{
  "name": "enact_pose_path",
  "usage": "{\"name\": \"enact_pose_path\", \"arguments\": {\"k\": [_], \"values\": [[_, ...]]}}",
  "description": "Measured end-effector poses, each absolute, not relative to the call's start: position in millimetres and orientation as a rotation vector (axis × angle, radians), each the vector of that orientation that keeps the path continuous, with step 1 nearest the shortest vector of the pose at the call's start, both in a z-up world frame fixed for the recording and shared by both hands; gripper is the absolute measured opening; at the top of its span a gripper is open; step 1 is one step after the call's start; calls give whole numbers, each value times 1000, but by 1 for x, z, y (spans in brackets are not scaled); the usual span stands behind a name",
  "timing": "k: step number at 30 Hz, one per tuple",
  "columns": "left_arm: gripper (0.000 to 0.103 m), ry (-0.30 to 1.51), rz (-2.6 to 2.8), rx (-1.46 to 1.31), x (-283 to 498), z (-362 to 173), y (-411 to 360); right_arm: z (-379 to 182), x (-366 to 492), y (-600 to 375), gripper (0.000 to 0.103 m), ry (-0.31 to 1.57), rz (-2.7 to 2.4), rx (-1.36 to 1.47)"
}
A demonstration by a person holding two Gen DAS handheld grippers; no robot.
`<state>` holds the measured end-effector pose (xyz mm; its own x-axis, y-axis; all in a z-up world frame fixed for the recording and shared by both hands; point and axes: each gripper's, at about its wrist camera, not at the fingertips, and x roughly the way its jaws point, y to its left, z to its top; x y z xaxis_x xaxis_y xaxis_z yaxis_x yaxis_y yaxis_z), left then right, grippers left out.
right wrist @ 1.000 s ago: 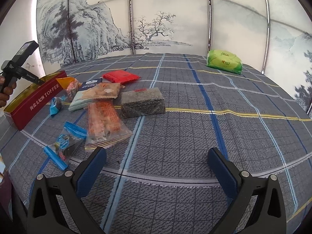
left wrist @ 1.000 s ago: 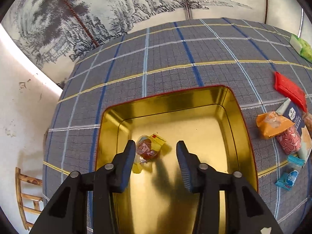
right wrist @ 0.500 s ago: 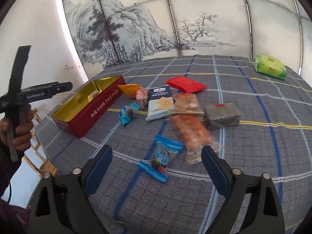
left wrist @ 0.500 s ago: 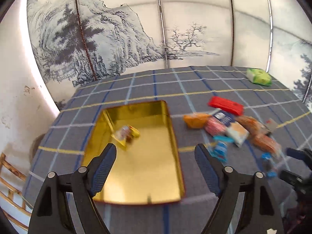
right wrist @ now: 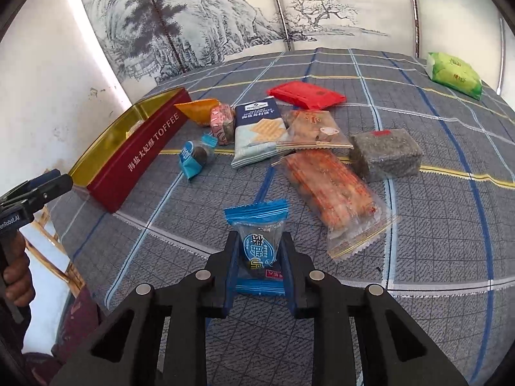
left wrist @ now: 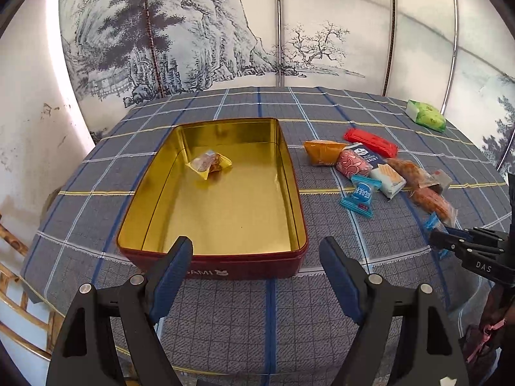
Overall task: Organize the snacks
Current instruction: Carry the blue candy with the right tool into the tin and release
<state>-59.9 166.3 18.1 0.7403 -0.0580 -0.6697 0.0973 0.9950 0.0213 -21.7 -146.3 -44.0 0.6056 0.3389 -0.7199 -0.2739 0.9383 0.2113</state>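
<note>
Snacks on checked cloth, one blue sweet newly pinched.

Tablecloth [right wrist: 418,225] of grey woven plaid is seen under a gold-lined red tin [left wrist: 291,173] at the left, which holds one crinkled yellow wrapper [left wrist: 209,162]. The left gripper [left wrist: 256,270] has been drawn back from the tin, jaws spread and empty. The right gripper [right wrist: 259,259] — wide a second ago — is now pressed onto a glossy blue-wrapped sweet [right wrist: 259,241] at the near edge, so the tin is judged its next stop.

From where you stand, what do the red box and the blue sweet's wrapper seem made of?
Box: probably tin; its gold inside mirrors its own walls, and the outside is glossy red paint. Wrapper: likely thin plastic film, shiny, partly clear, with crimped ends.
</note>
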Motion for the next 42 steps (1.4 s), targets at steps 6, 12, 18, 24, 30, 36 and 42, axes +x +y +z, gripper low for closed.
{"name": "enact_pose_path", "arguments": {"k": [6,12,18,24,30,36,42], "values": [[78,682,-93,9,-77,21,180,-9,-19,-127,25,776,428,68],[78,651,-62,-72,-86,23,197,36,21,-68,25,722,578,43],[77,673,-47,-197,-91,17,223,45,72,8,25,765,684,0],[89,638,27,-71,-101,24,227,29,122,61,25,845,675,-50],[101,644,74,8,-97,28,228,9,160,83,26,911,621,-100],[101,689,82,-2,-87,22,234,-6,184,97,26,946,582,-130],[101,721,83,-22,-80,16,241,-13,196,104,26,961,569,-123]]}}
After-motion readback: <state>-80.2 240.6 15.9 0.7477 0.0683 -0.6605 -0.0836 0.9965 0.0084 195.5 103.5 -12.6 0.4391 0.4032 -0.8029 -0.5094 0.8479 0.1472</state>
